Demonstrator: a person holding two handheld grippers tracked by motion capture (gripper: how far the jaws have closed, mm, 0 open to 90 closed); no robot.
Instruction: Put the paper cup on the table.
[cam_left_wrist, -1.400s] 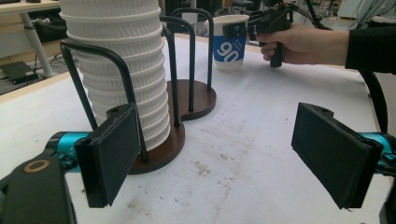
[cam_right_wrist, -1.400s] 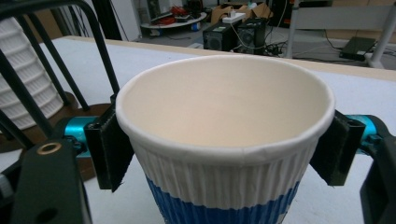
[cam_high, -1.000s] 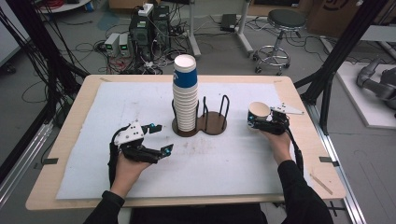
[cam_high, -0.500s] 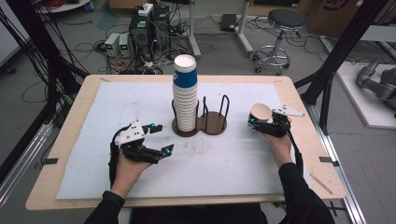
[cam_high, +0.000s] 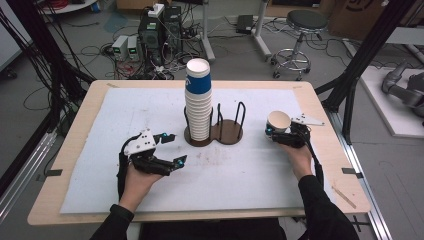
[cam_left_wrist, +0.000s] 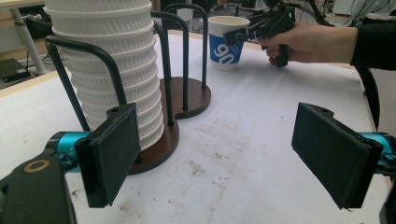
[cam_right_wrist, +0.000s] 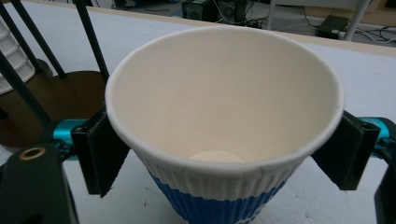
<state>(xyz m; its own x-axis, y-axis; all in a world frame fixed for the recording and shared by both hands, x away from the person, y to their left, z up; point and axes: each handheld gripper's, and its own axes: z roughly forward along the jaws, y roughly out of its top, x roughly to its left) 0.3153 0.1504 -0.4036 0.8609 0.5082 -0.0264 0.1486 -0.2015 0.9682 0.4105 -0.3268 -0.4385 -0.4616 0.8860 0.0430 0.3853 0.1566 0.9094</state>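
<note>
Desk (cam_high: 325, 165) first: a wooden top under a white sheet, carrying a dark two-ring cup holder (cam_high: 226, 131). Its left ring holds a tall stack of cups (cam_high: 198, 102); the right ring stands empty. I judge the work, taking cups off the stack and setting them out on the desk, to be in its early part, as I see a single cup (cam_high: 278, 121) apart from the stack and many left on it.

My left gripper (cam_high: 170, 150) lies low over the sheet in front of the holder, hand under it, jaws wide apart with nothing between them, pointed toward the base of the stack.

My right gripper (cam_high: 278, 134) sits to the right of the holder with its jaws at either side of the upright cup, which stands on the sheet. I cannot tell whether the pads (cam_right_wrist: 100, 154) press its wall or stand just clear of it.
</note>
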